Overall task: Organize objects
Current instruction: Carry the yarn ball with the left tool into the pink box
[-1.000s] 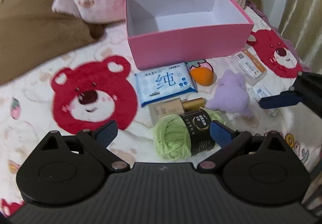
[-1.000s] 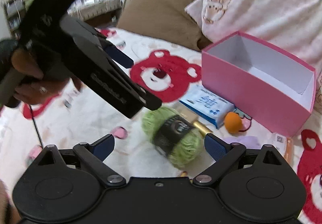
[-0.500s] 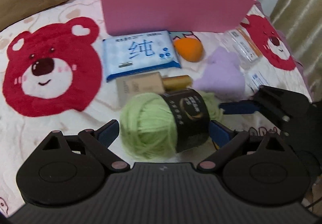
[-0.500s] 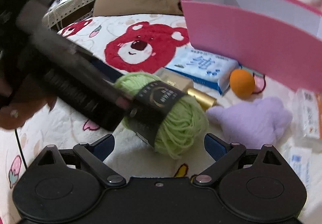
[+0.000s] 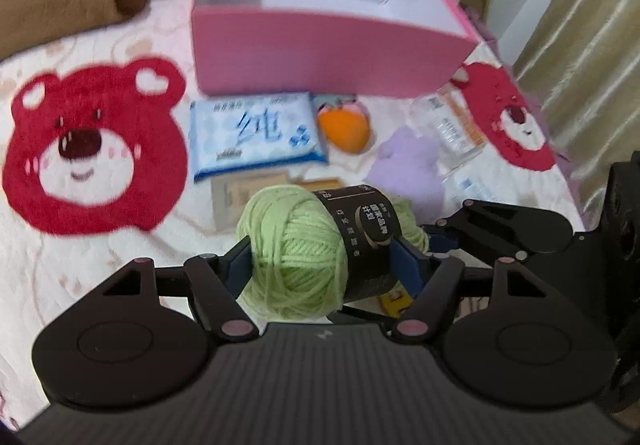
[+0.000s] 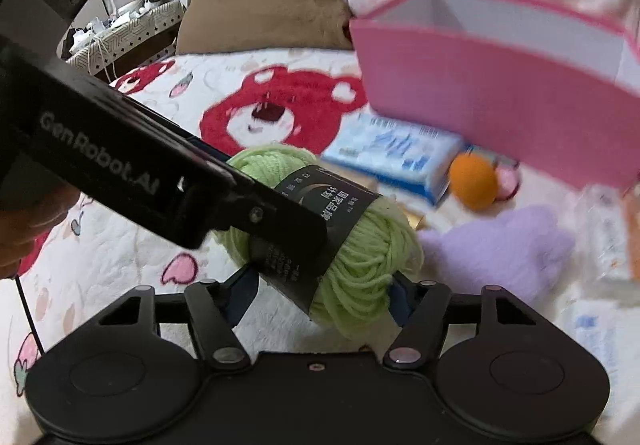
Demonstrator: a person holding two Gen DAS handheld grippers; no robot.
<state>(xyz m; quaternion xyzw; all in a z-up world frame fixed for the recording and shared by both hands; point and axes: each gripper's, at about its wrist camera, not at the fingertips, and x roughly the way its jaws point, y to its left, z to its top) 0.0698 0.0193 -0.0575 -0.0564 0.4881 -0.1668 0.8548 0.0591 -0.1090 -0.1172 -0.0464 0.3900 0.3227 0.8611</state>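
Yarn ball (image 5: pixel 296 257): light green with a black band, on the bear-print bedspread (image 5: pixel 100 245), in front of the pink box (image 5: pixel 320 57).
Left hand-held gripper (image 5: pixel 320 265): jaws just closed in, pads pressing the yarn.
Right hand-held gripper (image 6: pixel 320 293): likewise just closed, gripping the same ball.
Tissue pack (image 5: pixel 252 133): between box and yarn.

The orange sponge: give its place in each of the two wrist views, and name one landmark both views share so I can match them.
Left wrist view: the orange sponge lies just above centre, between the blue wipes pack on its left and the purple plush at lower right.
Right wrist view: the sponge lies right of centre, below the box wall, right of the wipes pack.
Shared landmark: the pink box, behind the sponge in both.
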